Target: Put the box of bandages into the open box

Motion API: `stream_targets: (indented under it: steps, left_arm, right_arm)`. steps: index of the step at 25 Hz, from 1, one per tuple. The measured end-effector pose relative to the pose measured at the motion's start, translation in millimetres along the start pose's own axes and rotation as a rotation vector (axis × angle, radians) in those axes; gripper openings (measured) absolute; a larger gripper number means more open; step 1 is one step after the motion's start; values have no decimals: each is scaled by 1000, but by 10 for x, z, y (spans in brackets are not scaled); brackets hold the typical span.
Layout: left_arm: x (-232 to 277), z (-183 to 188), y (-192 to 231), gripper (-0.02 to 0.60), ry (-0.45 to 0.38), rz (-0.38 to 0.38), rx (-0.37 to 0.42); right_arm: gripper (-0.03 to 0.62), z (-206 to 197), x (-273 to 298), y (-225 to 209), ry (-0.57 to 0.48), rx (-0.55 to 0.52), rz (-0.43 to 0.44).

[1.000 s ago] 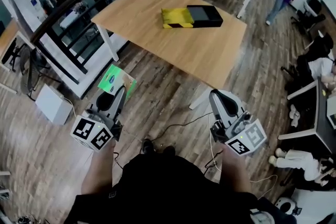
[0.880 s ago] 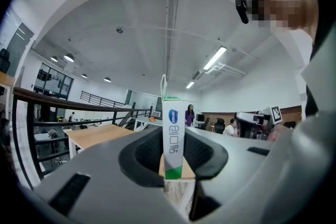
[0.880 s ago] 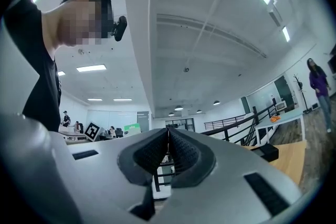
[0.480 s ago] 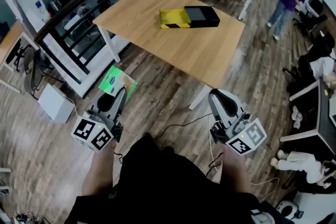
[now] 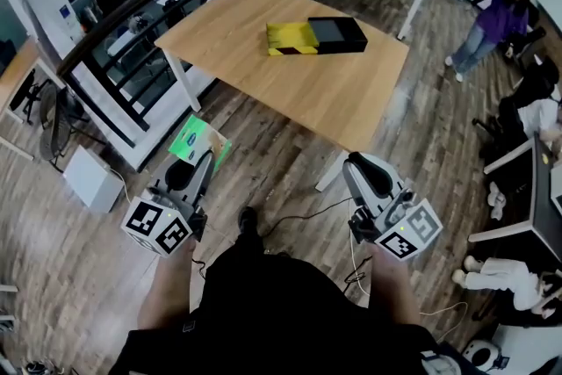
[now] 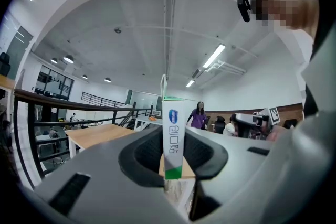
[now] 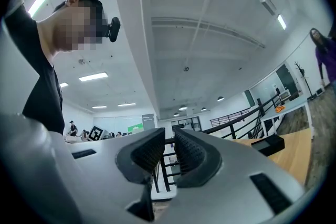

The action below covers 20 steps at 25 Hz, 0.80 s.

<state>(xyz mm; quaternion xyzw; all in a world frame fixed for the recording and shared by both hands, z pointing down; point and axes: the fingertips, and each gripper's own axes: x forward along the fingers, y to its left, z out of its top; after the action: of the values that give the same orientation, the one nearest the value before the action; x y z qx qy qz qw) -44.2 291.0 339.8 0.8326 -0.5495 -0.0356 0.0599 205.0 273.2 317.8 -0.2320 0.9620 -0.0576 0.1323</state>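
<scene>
The bandage box (image 5: 198, 139) is a flat green and white carton, and my left gripper (image 5: 197, 157) is shut on its lower end; in the left gripper view the bandage box (image 6: 173, 136) stands edge-on between the pads. The open box (image 5: 338, 32) is black, with a yellow part (image 5: 291, 37) at its left, and lies on the far side of the wooden table (image 5: 290, 83), well ahead of both grippers. My right gripper (image 5: 358, 168) hangs over the floor near the table's front corner, jaws nearly together and empty (image 7: 167, 147). The right gripper view catches the black box (image 7: 268, 144) at the right.
A black railing (image 5: 132, 9) runs along the left of the table. A white box (image 5: 88, 176) stands on the floor at the left. Cables (image 5: 307, 208) trail over the wooden floor. A person in purple (image 5: 496, 20) walks at the far right, near desks with seated people.
Both grippers have stayed almost where they were, the left still holding the bandage box. The person in purple has walked to the right. My view has shifted slightly.
</scene>
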Motion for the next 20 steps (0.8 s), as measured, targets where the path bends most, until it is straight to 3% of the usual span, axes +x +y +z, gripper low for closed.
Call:
stream_targets:
  steps: [7, 20]
  left_arm:
    - [229, -40, 410, 94, 3, -5, -23]
    - [837, -57, 1635, 94, 24, 0, -76]
  right_arm:
    - [44, -137, 418, -184, 32, 13, -2]
    - [44, -430, 1680, -734, 88, 49, -2]
